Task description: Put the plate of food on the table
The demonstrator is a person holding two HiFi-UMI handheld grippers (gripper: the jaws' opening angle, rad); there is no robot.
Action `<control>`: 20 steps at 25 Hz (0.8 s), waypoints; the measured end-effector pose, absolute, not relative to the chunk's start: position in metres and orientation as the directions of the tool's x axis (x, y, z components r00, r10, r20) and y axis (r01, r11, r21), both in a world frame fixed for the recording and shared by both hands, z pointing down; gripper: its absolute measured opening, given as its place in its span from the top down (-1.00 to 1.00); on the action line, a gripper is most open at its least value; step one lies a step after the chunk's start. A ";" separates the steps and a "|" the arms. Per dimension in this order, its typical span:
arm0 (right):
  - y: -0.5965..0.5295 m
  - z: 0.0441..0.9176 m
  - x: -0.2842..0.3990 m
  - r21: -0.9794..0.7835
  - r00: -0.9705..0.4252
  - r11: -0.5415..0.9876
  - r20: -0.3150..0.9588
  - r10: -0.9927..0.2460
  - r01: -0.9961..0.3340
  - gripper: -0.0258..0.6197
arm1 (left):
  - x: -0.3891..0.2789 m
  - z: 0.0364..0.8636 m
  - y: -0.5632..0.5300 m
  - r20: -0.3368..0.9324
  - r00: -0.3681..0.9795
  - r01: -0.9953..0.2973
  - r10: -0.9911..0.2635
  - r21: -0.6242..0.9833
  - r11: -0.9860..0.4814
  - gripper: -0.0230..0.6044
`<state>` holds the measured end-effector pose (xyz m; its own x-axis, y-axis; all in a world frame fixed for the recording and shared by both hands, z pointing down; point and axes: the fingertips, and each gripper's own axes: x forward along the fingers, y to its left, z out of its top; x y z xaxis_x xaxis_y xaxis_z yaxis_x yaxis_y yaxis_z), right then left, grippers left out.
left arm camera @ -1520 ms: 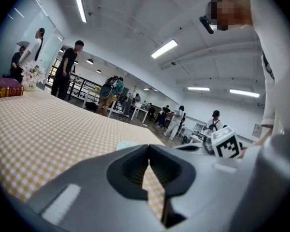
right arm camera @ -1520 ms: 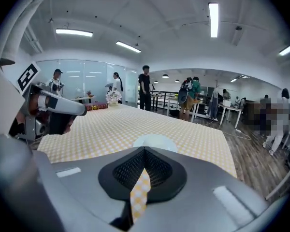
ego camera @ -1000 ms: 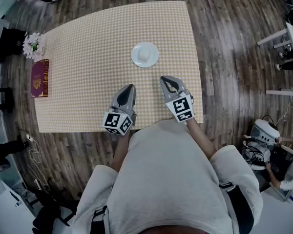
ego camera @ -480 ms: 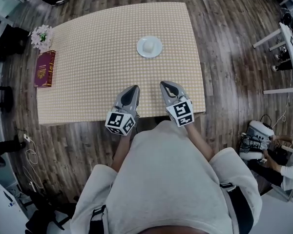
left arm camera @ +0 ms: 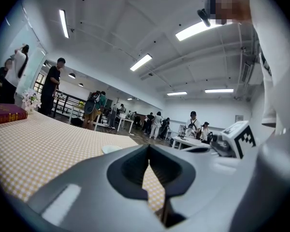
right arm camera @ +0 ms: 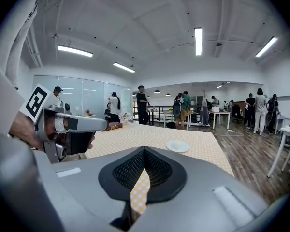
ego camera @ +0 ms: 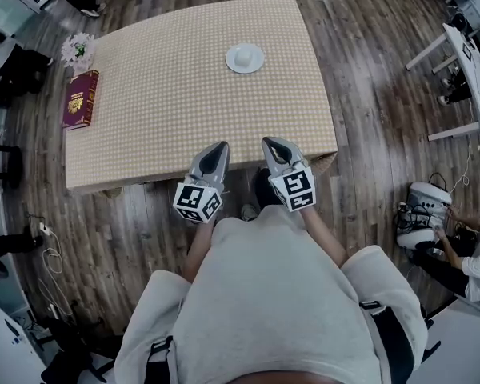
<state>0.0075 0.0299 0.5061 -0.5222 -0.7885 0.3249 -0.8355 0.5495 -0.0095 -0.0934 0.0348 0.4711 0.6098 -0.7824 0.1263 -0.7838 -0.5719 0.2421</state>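
Plate point(ego camera: 245, 58) farther off, left gripper point(ego camera: 219, 146), right gripper point(ego camera: 269, 142) jaws closed empty, ceiling point(right arm camera: 150, 28) only in gripper views

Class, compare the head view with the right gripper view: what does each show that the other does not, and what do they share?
Only the head view: the wearer's grey top and the marker cube on the right gripper.
Only the right gripper view: ceiling lights and people standing beyond the table.
Both: the table, the plate on it, and the left gripper.
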 end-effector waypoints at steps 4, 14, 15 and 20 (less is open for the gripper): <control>0.063 0.503 0.005 -0.005 -0.516 0.543 0.318 -0.795 -0.840 0.93 | -0.095 0.467 0.067 0.113 0.615 -0.779 -0.780 0.238 -0.580 0.90; 0.102 0.494 0.007 0.024 -0.505 0.536 0.298 -0.810 -0.844 0.93 | -0.089 0.461 0.108 0.088 0.628 -0.768 -0.774 0.231 -0.597 0.90; 0.101 0.493 0.008 0.025 -0.504 0.534 0.296 -0.811 -0.845 0.93 | -0.088 0.461 0.108 0.088 0.628 -0.768 -0.773 0.227 -0.598 0.90; 0.098 0.492 0.009 0.029 -0.497 0.529 0.299 -0.814 -0.848 0.93 | -0.090 0.461 0.107 0.094 0.626 -0.770 -0.774 0.229 -0.595 0.90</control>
<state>0.0088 0.0976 0.4916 -0.4974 -0.8145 0.2987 -0.8483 0.5287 0.0287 -0.0899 0.1065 0.4608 0.6261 -0.7740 0.0942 -0.7703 -0.5952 0.2288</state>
